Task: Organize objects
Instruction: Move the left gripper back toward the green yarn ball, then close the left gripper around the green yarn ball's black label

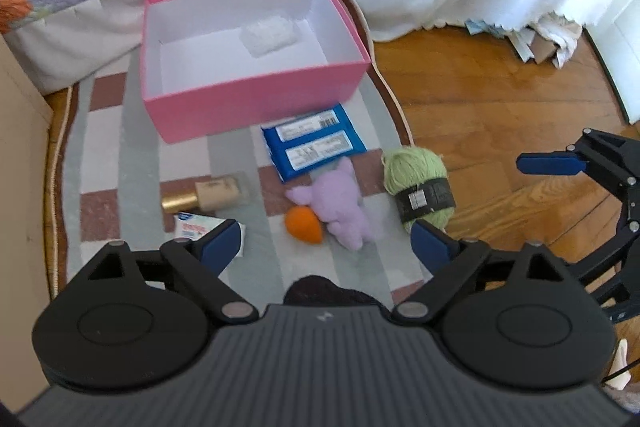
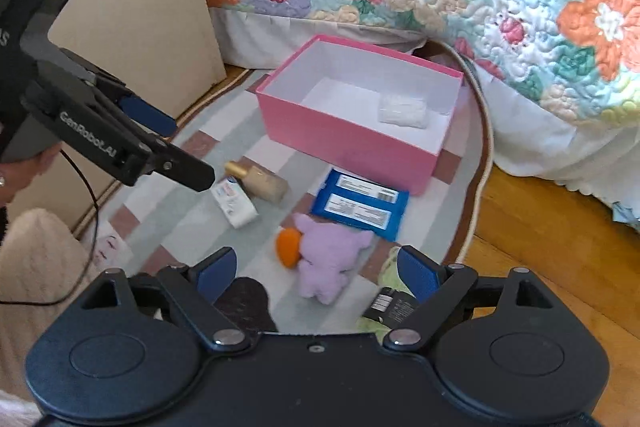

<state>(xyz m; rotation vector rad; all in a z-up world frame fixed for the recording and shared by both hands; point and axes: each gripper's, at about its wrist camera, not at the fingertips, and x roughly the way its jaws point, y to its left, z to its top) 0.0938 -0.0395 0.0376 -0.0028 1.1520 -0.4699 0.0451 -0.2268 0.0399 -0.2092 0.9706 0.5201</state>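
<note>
Left wrist view shows the open pink cardboard box (image 1: 256, 67) on the rug holding only one white wrapped packet (image 1: 269, 35) — just begun, I judge. Before the box lie a blue wipes pack (image 1: 312, 145), purple plush toy (image 1: 340, 205), green yarn ball (image 1: 420, 183), tan gold-capped bottle (image 1: 208, 194) and small white packet (image 1: 196, 225). Left tongs (image 1: 326, 241) and right tongs (image 2: 316, 269) gape empty.
</note>
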